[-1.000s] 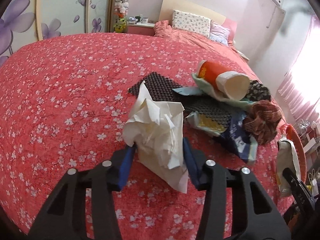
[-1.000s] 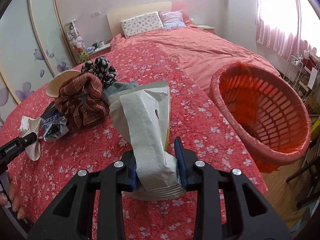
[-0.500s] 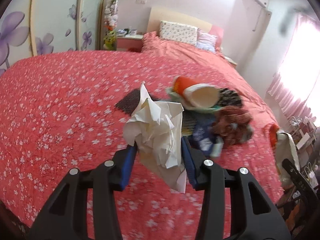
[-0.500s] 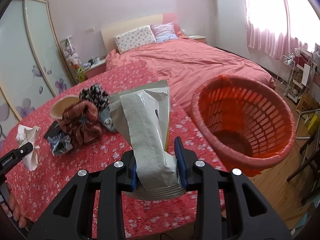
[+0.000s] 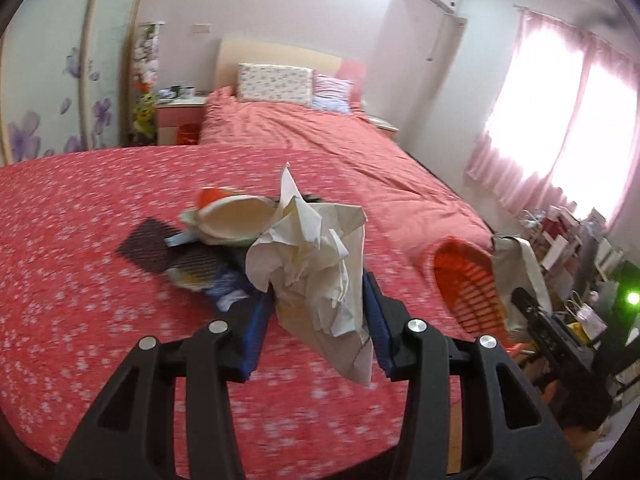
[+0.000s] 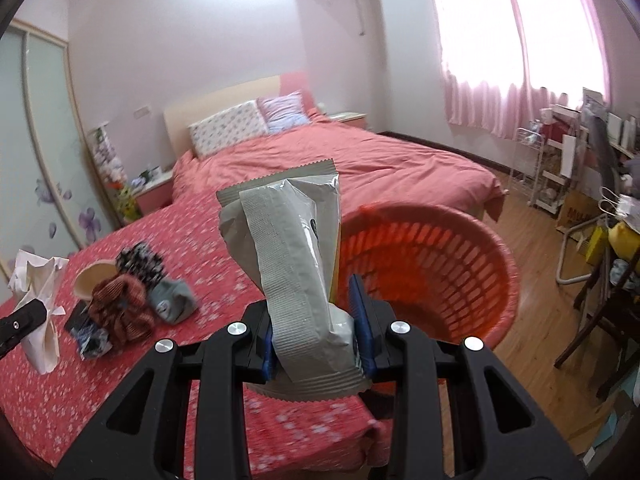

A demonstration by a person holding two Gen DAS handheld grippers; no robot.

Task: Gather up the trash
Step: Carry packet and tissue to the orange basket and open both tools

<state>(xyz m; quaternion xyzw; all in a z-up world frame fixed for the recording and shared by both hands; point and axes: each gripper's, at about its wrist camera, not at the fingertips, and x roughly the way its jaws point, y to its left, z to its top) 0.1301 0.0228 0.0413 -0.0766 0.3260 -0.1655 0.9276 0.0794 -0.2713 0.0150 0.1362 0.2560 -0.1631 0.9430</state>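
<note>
My left gripper (image 5: 318,312) is shut on a crumpled white paper (image 5: 316,268), held above the red flowered tablecloth (image 5: 80,300). My right gripper (image 6: 314,320) is shut on a silver-grey snack bag (image 6: 292,264), held upright above the table's right edge, just left of the orange slatted basket (image 6: 436,272). The basket also shows in the left wrist view (image 5: 464,280), to the right of the paper. The left gripper and its paper show in the right wrist view (image 6: 36,312) at far left.
A pile lies on the table: a paper cup (image 6: 90,280), a brown scrunchie (image 6: 120,308), a black-and-white scrunchie (image 6: 140,262), a grey sock (image 6: 172,300), dark wrappers (image 6: 86,334). A bed (image 6: 340,168) stands behind. Chairs and shelves (image 6: 580,184) crowd the right.
Both grippers have risen and swung to the right with their loads. The basket now sits closer, right behind the snack bag, and has come into the left wrist view.
</note>
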